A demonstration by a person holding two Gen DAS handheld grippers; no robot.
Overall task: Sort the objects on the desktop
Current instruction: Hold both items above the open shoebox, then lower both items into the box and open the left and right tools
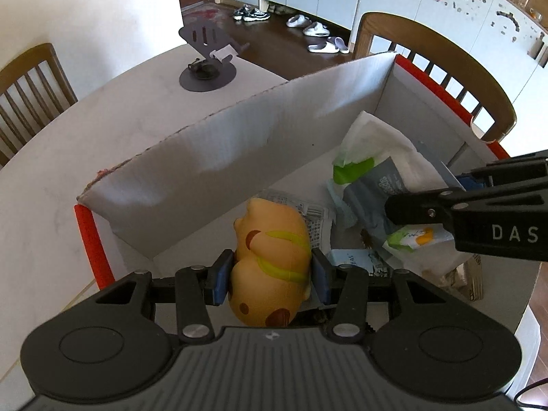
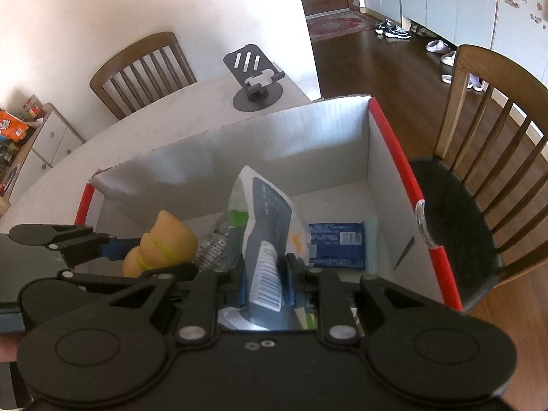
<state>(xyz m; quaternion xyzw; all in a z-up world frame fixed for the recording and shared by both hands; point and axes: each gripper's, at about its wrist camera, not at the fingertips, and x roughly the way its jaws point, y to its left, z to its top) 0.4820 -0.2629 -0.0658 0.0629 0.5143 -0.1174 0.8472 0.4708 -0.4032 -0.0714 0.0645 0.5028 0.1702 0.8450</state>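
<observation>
Hand-held gripper (image 1: 270, 275) around smooth rounded toy (image 1: 270, 263)

Pale round table (image 1: 61, 157) with red-edged cardboard box (image 1: 219, 144) and dark phone stand (image 1: 207, 60).

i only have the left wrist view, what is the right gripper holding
Observer: A grey packet with a barcode, pinched between the right gripper pads.
Operator: anything in the box i can't see
Observer: A blue packet lies flat on the box floor, right of the grey one.
Operator: what's past the box on that side
Observer: A chair with a dark seat cushion stands close beside the box's red-edged wall.
</observation>
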